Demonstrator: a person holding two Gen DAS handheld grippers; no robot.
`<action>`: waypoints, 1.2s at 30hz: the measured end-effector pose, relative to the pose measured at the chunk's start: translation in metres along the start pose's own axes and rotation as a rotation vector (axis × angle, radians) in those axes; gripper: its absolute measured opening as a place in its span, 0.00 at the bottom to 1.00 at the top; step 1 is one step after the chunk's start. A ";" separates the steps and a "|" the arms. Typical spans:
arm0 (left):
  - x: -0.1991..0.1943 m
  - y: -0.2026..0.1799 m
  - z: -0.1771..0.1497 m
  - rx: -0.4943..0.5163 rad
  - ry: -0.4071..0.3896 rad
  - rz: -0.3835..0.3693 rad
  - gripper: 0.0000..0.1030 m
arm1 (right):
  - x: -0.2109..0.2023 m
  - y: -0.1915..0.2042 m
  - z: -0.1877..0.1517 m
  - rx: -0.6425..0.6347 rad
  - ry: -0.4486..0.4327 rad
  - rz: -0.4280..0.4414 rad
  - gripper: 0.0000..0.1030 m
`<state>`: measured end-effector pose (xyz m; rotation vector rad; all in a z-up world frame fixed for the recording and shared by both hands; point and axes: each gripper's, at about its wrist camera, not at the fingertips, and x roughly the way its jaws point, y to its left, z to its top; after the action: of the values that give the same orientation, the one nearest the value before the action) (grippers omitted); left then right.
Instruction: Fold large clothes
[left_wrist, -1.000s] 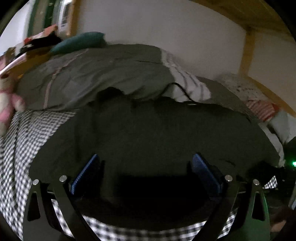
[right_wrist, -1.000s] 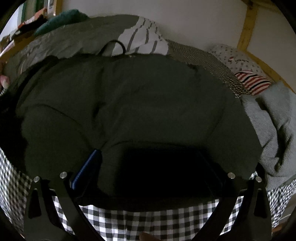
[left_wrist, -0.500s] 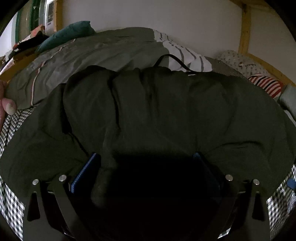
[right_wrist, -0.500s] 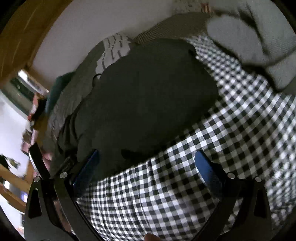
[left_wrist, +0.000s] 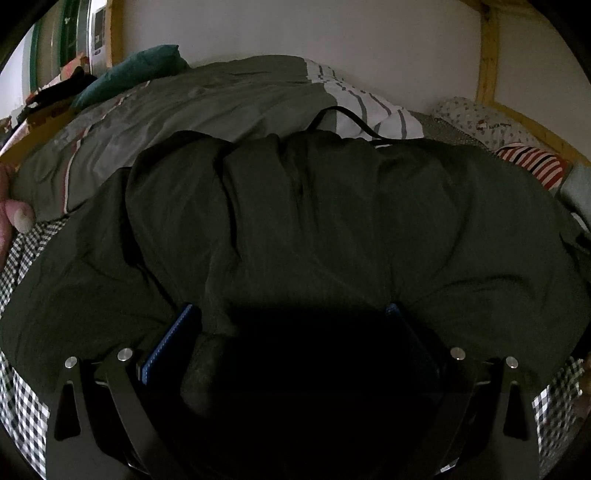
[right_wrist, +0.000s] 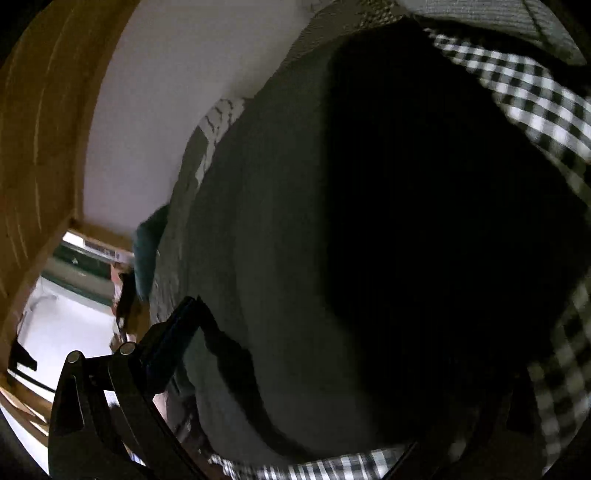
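Nearest to me, low in the left wrist view, my left gripper (left_wrist: 291, 321) has its blue pads (left_wrist: 168, 345) spread wide, with dark green cloth bunched into the gap between them; they stand apart rather than clenched, and whether they bear on the fabric I cannot tell. My right gripper (right_wrist: 295, 332) is harder to read: only one finger shows at the lower left of its frame, the other lost in shadow, so I cannot tell its state.

The dark green garment (left_wrist: 332, 221) fills the middle of both views, lying rumpled on the checked bedsheet (left_wrist: 22, 398). I judge the fold is midway, the near hem gathered, and the next move calls for carrying that edge across evenly with both tools.

Farther up, a black cable (left_wrist: 347, 114) loops over the grey-green duvet (left_wrist: 192, 107), with a teal pillow (left_wrist: 136, 74) at upper left and a red striped cloth (left_wrist: 532, 166) at right.

Half a second ago my right view showed open sheet between both pads; now it has rolled further and closed in on the garment.
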<state>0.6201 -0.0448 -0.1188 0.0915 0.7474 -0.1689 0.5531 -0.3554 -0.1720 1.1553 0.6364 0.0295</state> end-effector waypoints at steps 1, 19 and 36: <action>0.000 0.000 0.000 0.000 0.000 0.001 0.96 | 0.003 0.002 0.000 -0.004 -0.003 -0.020 0.85; 0.005 0.007 -0.002 0.005 0.009 0.006 0.95 | -0.013 0.185 -0.061 -0.795 -0.223 -0.259 0.35; -0.058 0.104 0.006 -0.197 -0.085 0.142 0.96 | 0.028 0.286 -0.177 -1.344 -0.306 -0.396 0.35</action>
<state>0.6013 0.0638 -0.0721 -0.0501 0.6668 0.0365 0.5754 -0.0765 0.0165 -0.2710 0.4063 -0.0529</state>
